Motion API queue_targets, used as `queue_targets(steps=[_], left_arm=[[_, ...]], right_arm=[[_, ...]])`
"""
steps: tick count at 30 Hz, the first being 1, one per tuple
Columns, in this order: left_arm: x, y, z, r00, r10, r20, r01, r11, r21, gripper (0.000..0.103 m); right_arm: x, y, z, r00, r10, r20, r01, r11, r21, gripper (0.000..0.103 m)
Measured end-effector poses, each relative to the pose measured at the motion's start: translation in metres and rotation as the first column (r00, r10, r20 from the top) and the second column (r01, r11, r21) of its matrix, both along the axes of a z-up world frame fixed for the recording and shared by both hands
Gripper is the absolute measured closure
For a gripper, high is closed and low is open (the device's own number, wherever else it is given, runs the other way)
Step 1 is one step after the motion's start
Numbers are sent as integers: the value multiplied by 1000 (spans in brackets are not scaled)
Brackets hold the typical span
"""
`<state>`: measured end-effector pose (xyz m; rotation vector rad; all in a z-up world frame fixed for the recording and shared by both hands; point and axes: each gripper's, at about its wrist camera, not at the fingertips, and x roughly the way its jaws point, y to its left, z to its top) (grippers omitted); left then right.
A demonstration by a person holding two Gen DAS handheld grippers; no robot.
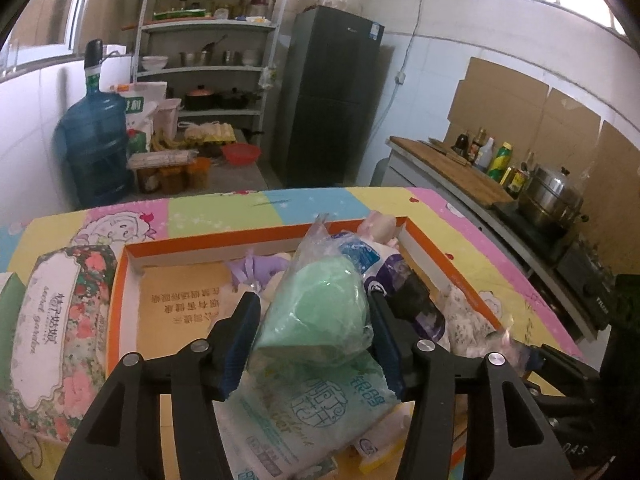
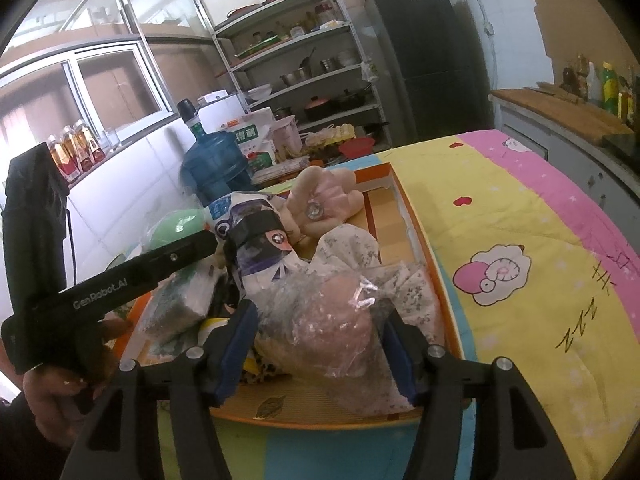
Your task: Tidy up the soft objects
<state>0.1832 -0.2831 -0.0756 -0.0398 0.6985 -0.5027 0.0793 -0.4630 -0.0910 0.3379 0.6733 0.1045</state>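
- The left gripper has its jaws spread, and the bagged green ball sits between them. The thin plastic lies against both pads, but they do not seem to squeeze it.
- The ball rests on a tissue pack under the jaws, inside the orange box. This support is soft and sloped, so the ball can roll off toward the empty floor of the box, beyond the left finger.
- If the jaws pull back while the plastic clings to a pad, the bag can be dragged out with them.
- The purple pack lies just beyond the right finger, and a sideways move can push it.
- The right gripper also has spread jaws, around a pink soft thing in a clear bag. I judge no firm hold here.
- If these jaws close only on loose plastic, the bag can slip or tear.
- The flowered cloth just past the jaws can be caught too.
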Motion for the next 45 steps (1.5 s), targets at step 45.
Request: queue_targets(steps=[45], left_arm=[[-90,116,45,981,145,127,-141,989,-43,46]], right_arm=[[-44,87,70,990,3,142,12,994,-106,39]])
